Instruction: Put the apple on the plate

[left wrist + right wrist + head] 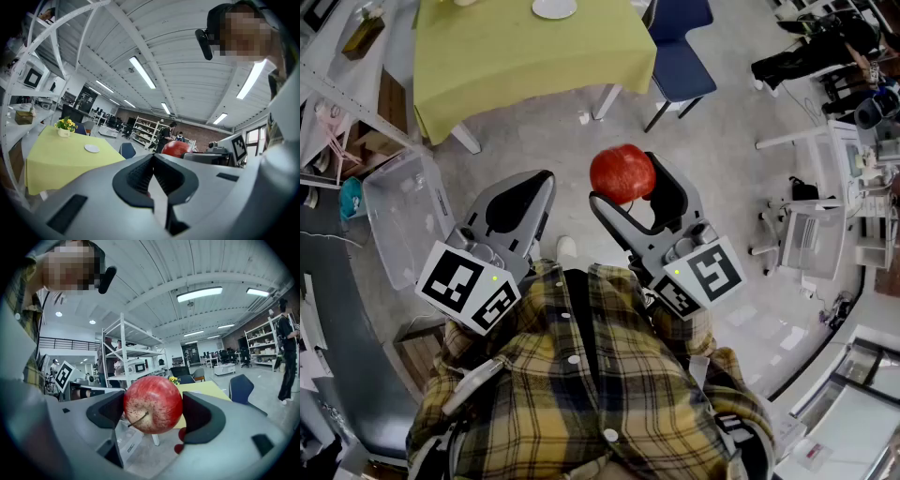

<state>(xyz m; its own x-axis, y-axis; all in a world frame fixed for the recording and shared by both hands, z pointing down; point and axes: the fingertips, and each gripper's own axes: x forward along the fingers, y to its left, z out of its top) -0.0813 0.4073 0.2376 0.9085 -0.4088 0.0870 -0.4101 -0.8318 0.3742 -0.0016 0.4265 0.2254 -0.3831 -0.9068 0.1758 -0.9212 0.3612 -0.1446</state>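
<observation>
A red apple hangs in the air above the floor, with my right gripper shut on it. In the right gripper view the apple fills the gap between the two dark pads, its stem towards the camera. My left gripper is held beside it at the left, jaws together with nothing in them. The white plate lies on a yellow-green table ahead, and shows far off in the left gripper view.
A blue chair stands right of the table. A clear plastic bin sits on the floor at the left, beside shelving. White carts are at the right. A flower pot stands on the table.
</observation>
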